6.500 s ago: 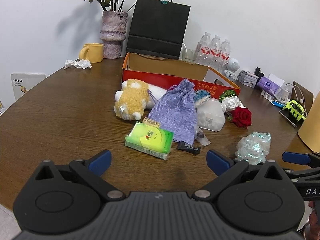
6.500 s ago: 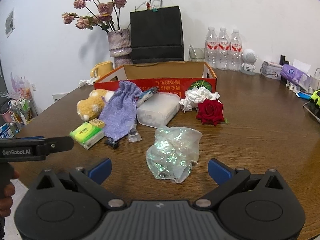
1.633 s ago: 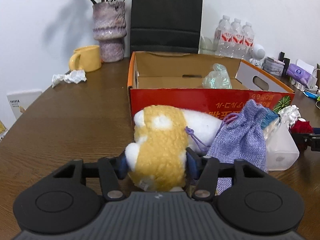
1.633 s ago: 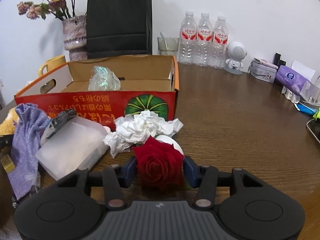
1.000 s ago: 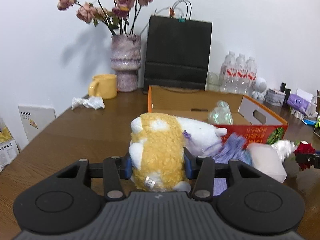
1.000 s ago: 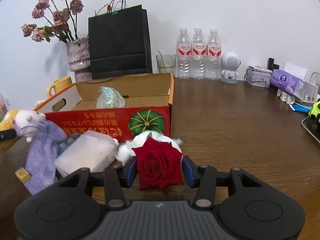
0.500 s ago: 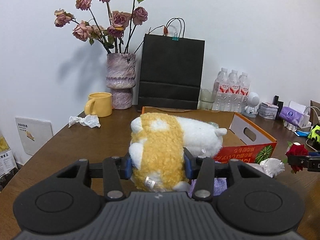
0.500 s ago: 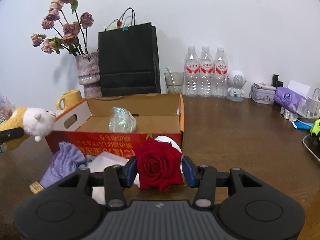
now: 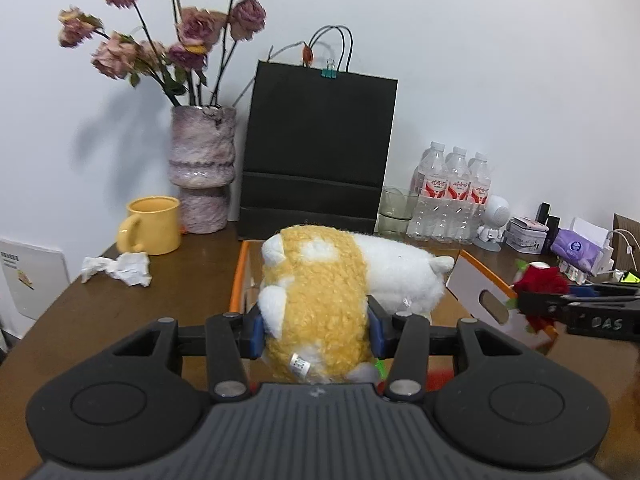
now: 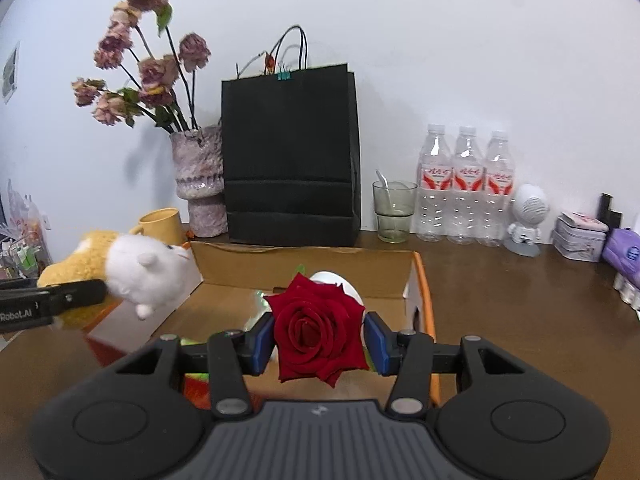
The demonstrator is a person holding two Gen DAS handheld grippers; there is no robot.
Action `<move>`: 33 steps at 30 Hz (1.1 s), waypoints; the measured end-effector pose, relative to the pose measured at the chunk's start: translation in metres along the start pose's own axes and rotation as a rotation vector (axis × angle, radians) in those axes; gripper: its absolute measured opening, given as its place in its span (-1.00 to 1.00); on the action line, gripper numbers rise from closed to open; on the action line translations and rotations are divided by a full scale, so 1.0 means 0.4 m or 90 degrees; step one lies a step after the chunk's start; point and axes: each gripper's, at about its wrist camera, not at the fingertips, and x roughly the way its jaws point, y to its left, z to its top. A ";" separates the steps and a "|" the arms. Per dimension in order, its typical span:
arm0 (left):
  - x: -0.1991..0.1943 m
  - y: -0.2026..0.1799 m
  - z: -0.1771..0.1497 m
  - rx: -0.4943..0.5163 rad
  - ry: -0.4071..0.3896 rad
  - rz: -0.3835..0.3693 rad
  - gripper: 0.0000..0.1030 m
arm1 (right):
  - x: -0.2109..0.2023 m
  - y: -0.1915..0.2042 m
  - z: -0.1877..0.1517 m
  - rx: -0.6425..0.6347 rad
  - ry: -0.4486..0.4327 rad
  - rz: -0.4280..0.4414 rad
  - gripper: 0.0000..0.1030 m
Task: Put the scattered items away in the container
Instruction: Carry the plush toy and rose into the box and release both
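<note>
My left gripper (image 9: pixel 316 330) is shut on a yellow and white plush toy (image 9: pixel 320 292), held in the air over the near left part of the cardboard box (image 9: pixel 476 284). My right gripper (image 10: pixel 319 344) is shut on a red rose (image 10: pixel 316 338), lifted above the box's (image 10: pixel 304 266) open inside. In the right wrist view the plush toy (image 10: pixel 136 268) hangs at the left, over the box's left wall. In the left wrist view the rose (image 9: pixel 538 282) and the other gripper show at the right, over the box's right wall. The box floor is mostly hidden.
Behind the box stand a black paper bag (image 10: pixel 290 160), a vase of dried flowers (image 10: pixel 198 184), a yellow mug (image 9: pixel 152 226), a glass (image 10: pixel 394 210) and three water bottles (image 10: pixel 464 184). Crumpled paper (image 9: pixel 118 268) lies at the left. Small items crowd the table's right edge (image 10: pixel 580 240).
Both grippers have risen and moved forward with the plush toy and the rose, from in front of the box to above it. The items left on the table have dropped out of view.
</note>
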 end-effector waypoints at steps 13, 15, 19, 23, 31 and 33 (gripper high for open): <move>0.192 0.001 -0.030 -0.022 0.055 0.018 0.04 | 0.195 -0.017 -0.021 0.018 0.073 0.008 -0.01; 0.189 0.003 -0.029 -0.025 0.053 0.029 0.63 | 0.197 -0.011 -0.020 0.013 0.079 0.008 0.46; 0.161 -0.004 -0.023 -0.011 0.025 0.058 1.00 | 0.176 0.011 -0.017 -0.015 0.064 -0.011 0.95; 0.150 -0.001 -0.019 -0.023 0.026 0.053 1.00 | 0.169 0.009 -0.014 -0.010 0.067 -0.023 0.99; 0.158 -0.007 -0.021 -0.020 0.036 0.058 1.00 | 0.165 0.012 -0.015 -0.014 0.070 -0.024 0.99; 0.157 -0.008 -0.021 -0.019 0.036 0.057 1.00 | 0.165 0.014 -0.016 -0.015 0.071 -0.023 0.99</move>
